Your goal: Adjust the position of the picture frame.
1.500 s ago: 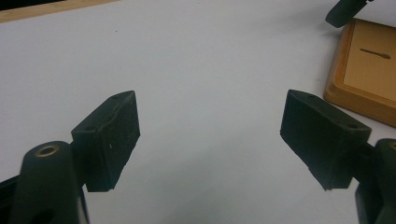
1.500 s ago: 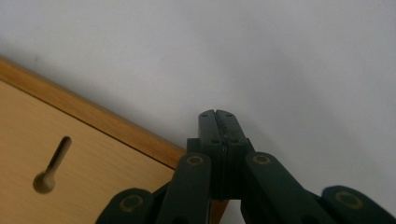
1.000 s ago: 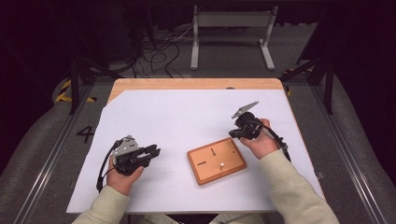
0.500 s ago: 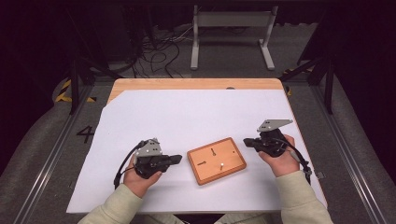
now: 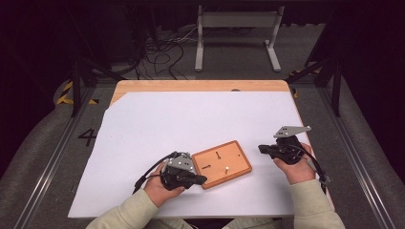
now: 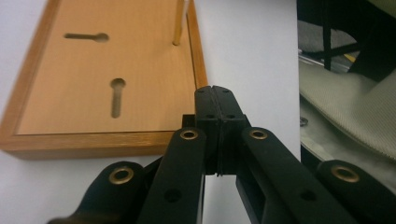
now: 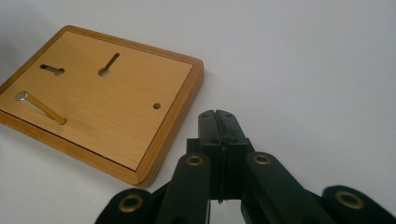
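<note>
Mostly hidden left gripper (image 5: pixel 198 180) tips by wooden board (image 5: pixel 221 163), right gripper (image 5: pixel 261 149) apart, both closed, empty.

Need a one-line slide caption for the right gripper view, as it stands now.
Right gripper, jaws shut and empty, above white paper beside a wooden board with two keyhole slots and one brass peg.

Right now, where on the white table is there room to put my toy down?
The far half of the white sheet, between the wooden board and the bare wood strip at the table's far edge, is free. So is the near left part, left of the left tongs. It is crowded near the front middle, where the board lies between both tongs, the right tongs beside it.
</note>
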A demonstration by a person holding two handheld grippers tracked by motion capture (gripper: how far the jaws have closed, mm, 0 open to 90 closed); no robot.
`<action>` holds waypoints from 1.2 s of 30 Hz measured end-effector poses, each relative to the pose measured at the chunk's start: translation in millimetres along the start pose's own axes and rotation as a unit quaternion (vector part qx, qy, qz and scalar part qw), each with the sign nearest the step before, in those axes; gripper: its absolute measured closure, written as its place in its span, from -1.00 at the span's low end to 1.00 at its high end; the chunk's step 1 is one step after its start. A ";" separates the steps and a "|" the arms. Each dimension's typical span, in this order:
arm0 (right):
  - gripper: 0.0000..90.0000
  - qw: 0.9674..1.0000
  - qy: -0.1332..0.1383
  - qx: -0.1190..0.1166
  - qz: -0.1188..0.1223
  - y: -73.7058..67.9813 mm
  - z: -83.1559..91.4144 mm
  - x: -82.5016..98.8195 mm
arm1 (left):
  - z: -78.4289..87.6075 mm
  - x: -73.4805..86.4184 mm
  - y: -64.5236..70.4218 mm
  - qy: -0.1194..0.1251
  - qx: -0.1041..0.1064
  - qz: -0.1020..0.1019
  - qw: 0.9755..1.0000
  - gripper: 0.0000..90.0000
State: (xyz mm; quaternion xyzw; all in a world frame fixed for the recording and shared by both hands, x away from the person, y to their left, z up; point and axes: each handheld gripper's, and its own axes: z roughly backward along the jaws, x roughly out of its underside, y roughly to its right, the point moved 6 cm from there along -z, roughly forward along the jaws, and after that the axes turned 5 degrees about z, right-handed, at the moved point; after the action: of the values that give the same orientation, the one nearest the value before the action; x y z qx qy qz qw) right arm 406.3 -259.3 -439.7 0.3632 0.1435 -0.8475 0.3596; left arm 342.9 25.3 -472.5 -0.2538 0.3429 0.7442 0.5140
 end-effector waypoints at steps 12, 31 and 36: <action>1.00 1.000 -0.002 0.000 -0.003 -1.2 -0.1 2.8 | -25.6 11.2 5.6 -0.086 0.011 -0.018 0.996 1.00; 1.00 1.000 -0.010 -0.002 0.003 -3.4 -4.4 4.3 | -21.0 10.0 -23.6 -0.077 -0.084 -0.014 0.993 1.00; 1.00 1.000 -0.009 -0.001 0.005 -3.8 -4.6 3.9 | -17.4 10.2 -32.6 -0.069 -0.096 0.006 0.993 1.00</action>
State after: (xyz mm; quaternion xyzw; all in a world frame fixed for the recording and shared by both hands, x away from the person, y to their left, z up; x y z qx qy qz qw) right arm 404.1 -256.3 -445.8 0.3553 0.1394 -0.8490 0.3654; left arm 370.4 25.6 -499.2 -0.2483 0.2353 0.7922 0.5053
